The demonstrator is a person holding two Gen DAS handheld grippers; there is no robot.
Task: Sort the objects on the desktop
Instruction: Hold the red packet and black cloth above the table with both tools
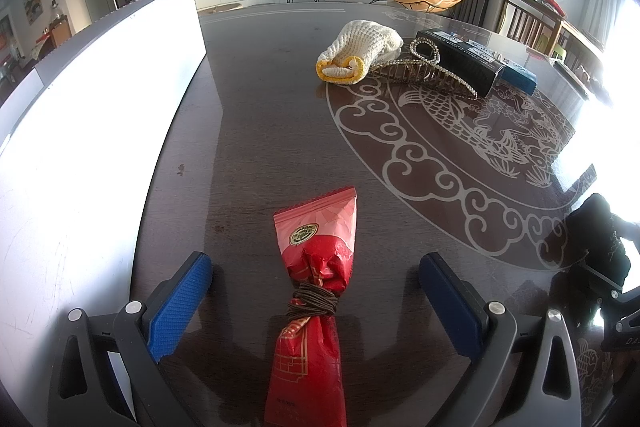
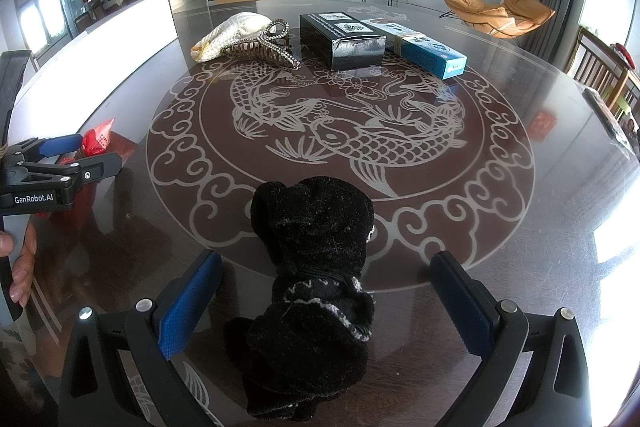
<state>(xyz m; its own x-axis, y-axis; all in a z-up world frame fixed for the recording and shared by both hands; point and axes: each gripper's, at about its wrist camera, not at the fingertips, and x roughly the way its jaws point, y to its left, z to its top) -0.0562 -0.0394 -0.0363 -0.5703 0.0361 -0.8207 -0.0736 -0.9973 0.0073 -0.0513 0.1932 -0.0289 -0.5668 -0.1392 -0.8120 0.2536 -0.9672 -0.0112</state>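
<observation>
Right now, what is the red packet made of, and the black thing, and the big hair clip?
The red packet looks like thin, shiny plastic film: it crinkles and glints, cinched by a brown elastic band. The black thing seems soft knitted fabric, fuzzy with lint, probably a glove or sock. The hair clip looks like gold-toned metal or plated plastic with sparkly stones; which one is unclear.

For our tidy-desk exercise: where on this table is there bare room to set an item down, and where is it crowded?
Bare: the fish medallion between the black glove and the far row; also the dark strip beside the white board. Crowded: the far edge, where white glove, hair claw, black box and blue box cluster.
</observation>
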